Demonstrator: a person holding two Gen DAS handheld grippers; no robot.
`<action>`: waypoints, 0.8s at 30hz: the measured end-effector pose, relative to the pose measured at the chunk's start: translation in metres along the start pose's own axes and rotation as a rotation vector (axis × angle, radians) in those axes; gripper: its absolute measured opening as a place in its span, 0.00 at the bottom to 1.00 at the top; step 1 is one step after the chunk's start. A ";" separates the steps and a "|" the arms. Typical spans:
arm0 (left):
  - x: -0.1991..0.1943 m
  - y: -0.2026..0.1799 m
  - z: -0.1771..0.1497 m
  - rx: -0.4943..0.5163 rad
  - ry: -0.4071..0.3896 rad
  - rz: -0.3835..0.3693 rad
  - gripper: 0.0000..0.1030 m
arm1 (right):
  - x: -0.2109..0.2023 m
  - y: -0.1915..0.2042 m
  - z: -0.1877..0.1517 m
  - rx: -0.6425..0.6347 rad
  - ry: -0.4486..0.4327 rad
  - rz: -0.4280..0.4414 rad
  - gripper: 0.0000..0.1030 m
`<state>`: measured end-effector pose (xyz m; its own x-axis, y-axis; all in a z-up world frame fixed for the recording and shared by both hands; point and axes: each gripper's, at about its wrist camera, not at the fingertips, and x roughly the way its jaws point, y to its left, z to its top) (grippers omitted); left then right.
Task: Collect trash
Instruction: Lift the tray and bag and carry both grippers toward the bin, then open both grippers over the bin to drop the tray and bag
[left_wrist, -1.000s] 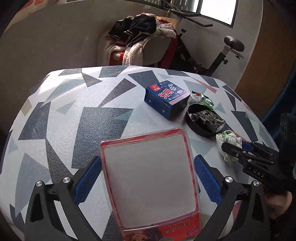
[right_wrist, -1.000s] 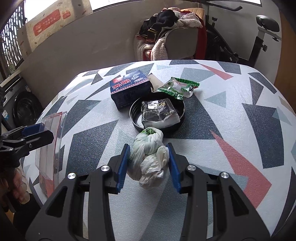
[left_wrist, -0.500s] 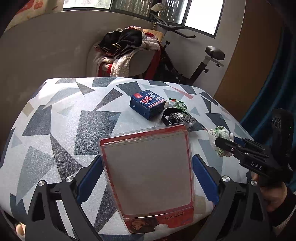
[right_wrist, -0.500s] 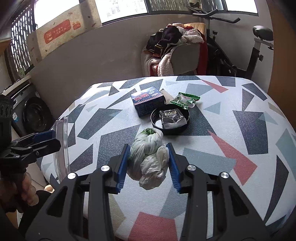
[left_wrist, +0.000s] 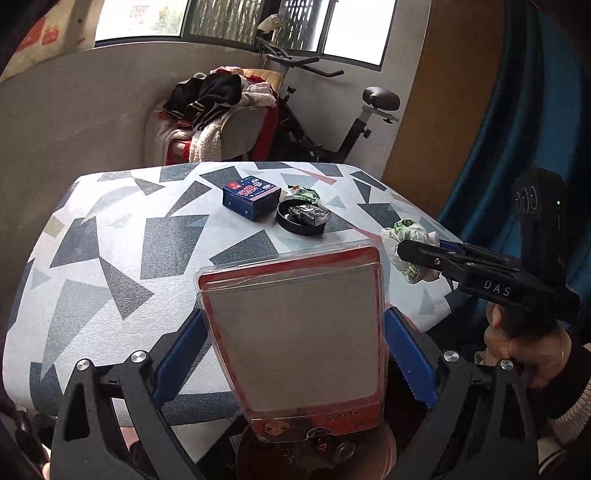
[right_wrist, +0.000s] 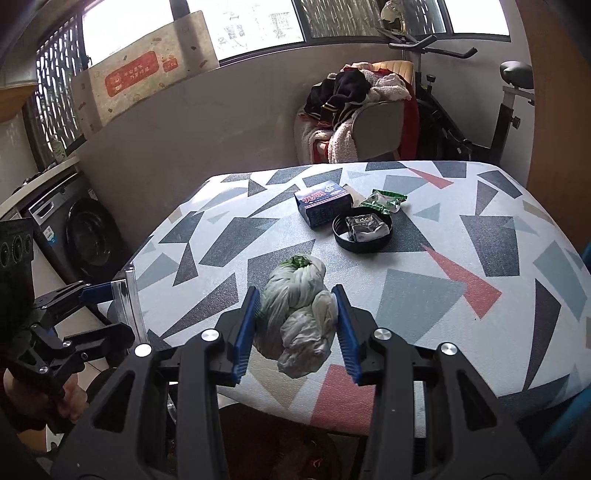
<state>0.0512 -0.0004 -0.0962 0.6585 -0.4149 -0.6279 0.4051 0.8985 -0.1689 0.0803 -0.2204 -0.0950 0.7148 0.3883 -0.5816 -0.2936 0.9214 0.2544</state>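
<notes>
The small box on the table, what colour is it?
The box is dark blue with a red-and-white label on top, clearest in the right wrist view.

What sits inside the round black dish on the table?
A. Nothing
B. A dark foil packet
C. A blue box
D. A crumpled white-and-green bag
B: a dark foil packet lies inside the black dish, while the blue box stands beside it and the right gripper holds the crumpled bag.
</notes>
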 end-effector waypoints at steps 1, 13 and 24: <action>-0.003 -0.004 -0.006 0.012 0.005 -0.008 0.90 | -0.003 0.002 -0.002 -0.002 -0.001 0.001 0.41; 0.021 -0.027 -0.080 0.076 0.193 -0.109 0.91 | -0.021 0.013 -0.036 -0.007 0.041 -0.013 0.41; 0.025 -0.017 -0.091 0.023 0.180 -0.119 0.94 | -0.015 0.003 -0.067 0.010 0.104 -0.031 0.41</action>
<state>0.0027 -0.0134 -0.1781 0.4820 -0.4836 -0.7306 0.4890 0.8404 -0.2336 0.0261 -0.2232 -0.1373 0.6533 0.3589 -0.6666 -0.2655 0.9332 0.2422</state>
